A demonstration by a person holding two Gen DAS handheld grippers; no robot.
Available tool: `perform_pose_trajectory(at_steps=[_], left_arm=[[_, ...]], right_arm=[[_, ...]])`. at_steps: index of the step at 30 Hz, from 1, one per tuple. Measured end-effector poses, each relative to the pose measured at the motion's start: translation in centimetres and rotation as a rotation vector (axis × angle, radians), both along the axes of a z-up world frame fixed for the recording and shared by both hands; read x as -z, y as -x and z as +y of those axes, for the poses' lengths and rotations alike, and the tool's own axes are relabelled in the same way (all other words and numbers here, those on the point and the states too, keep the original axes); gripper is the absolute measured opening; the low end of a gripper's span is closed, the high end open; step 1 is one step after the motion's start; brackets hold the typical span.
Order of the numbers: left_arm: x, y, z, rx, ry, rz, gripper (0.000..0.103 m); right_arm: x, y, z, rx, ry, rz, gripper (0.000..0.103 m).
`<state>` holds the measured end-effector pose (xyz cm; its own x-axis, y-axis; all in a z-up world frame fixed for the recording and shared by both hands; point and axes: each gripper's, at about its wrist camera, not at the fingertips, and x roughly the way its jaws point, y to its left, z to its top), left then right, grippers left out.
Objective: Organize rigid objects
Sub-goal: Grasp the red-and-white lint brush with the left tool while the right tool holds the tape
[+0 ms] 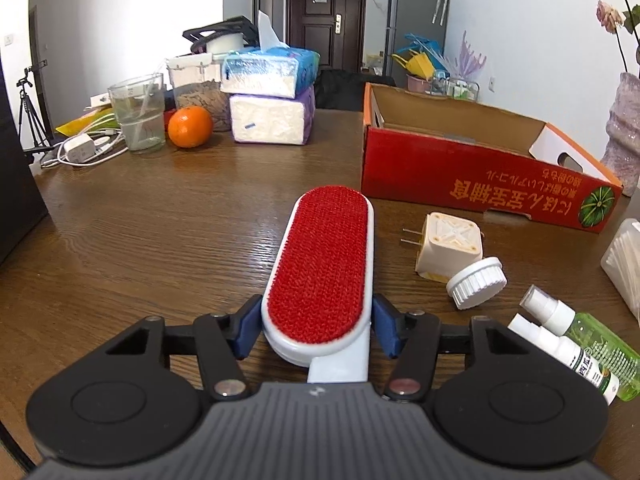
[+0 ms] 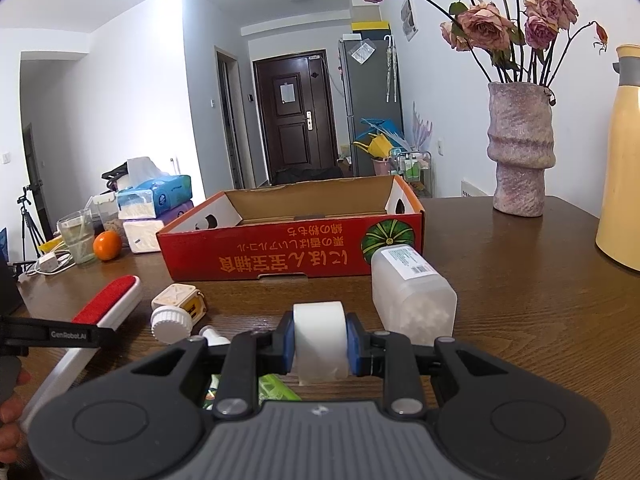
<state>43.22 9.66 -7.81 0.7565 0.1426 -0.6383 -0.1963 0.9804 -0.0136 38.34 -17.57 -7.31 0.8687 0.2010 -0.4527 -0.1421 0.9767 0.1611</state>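
A lint brush (image 1: 320,264) with a red pad and white body lies on the wooden table, handle toward me. My left gripper (image 1: 318,320) is shut on it, a blue pad pressed to each side near the handle. In the right wrist view the brush (image 2: 108,300) lies at the left. My right gripper (image 2: 318,340) is shut on a white roll (image 2: 318,332), held just above the table. The red cardboard box (image 1: 460,172) (image 2: 280,256) stands open behind. In front of it lie a cream plug cube (image 1: 448,244), a white ribbed cap (image 1: 476,282) and two spray bottles (image 1: 576,340).
A clear tub of cotton swabs (image 2: 412,296) lies to the right of the roll. A pink vase (image 2: 520,152) and a yellow jug (image 2: 620,168) stand at the right. Tissue packs (image 1: 272,92), an orange (image 1: 190,126), a glass (image 1: 138,112) and charger cables (image 1: 80,148) crowd the far left.
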Motion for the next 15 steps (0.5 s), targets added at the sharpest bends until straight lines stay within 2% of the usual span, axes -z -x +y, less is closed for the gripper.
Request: perform_pose_trajectory(at_steps=[15], left_arm=[[-1.7,2.2,-0.5,-0.001,0.021,-0.071,0.058]], right_arm=[[-0.2,0.3,-0.1,-0.006,-0.008,-0.014,0.024]])
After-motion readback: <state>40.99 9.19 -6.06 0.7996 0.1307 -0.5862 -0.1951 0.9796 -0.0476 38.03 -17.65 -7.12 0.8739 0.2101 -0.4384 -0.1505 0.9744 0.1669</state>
